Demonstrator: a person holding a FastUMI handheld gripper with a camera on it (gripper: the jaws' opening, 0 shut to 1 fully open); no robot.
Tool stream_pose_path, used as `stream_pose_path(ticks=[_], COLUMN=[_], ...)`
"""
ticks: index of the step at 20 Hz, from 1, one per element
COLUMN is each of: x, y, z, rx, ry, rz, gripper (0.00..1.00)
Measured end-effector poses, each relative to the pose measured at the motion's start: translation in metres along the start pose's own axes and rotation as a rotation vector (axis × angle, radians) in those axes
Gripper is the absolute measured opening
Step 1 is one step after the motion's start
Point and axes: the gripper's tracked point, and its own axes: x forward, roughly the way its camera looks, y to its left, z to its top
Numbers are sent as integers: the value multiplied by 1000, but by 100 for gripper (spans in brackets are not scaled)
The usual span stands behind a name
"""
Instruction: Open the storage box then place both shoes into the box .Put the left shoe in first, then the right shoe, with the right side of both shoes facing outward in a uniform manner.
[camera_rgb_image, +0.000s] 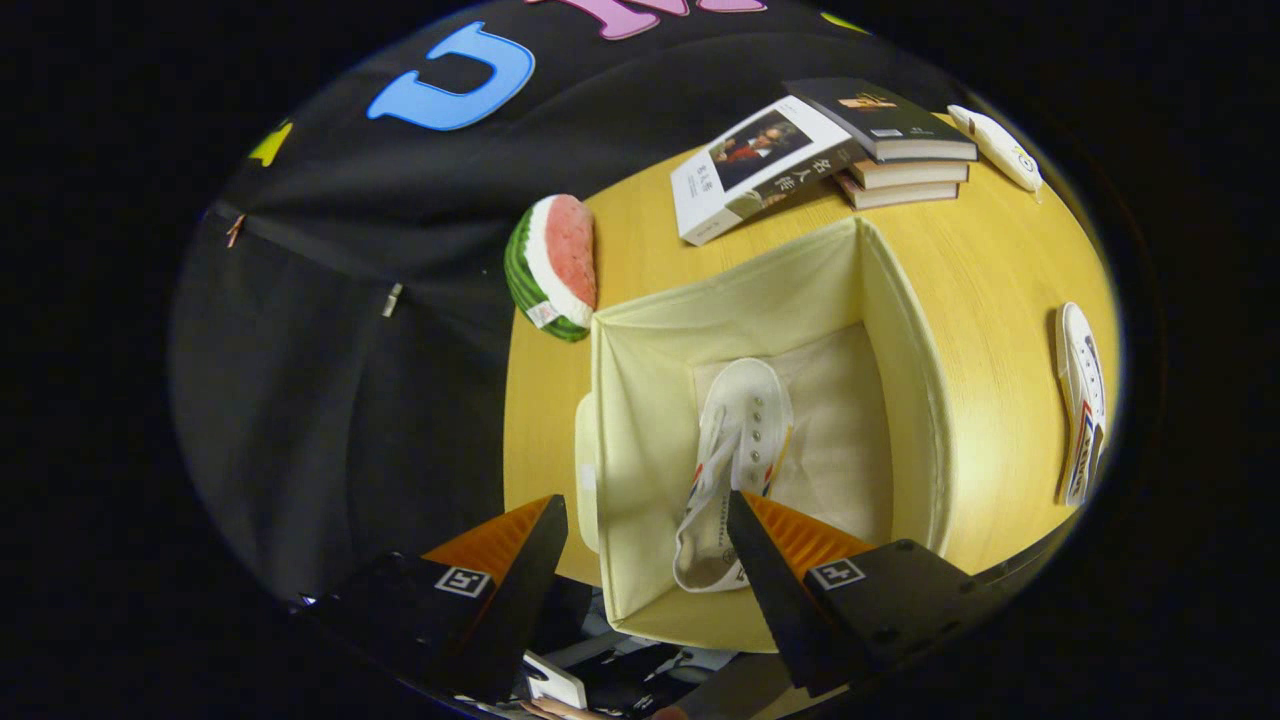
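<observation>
The cream fabric storage box (905, 370) stands open on the yellow table (990, 270), seen from above. One white canvas shoe (735, 440) lies on the box's floor, toe toward the far wall. A second white shoe (1080, 400) with red and blue trim lies on the table to the right of the box. My gripper (645, 505) hovers open above the box's near left part, nothing between its fingers. One finger (775, 550) overlaps the heel end of the shoe in the box; the other finger (520, 545) is outside the box's left wall.
A watermelon-slice plush (553, 265) lies at the table's edge beyond the box's left corner. A stack of books (900, 150) and a leaning book (755, 165) sit behind the box, with a white remote-like object (998, 148) to their right. Bare table lies between box and second shoe.
</observation>
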Motion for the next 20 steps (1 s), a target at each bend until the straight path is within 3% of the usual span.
stream_pose_path(ticks=[4,9,12,16,20], x=[-39,-101,-140,-180,-196], y=[-22,-78,-129,-224,-335], z=[22,46,54,53,30], rx=[-63,-183,-264,-278,-261], ry=[-141,-297,-360,-401,-335], rz=[33,-5,-83,-257,-436], gripper=[99,99,99,99,98])
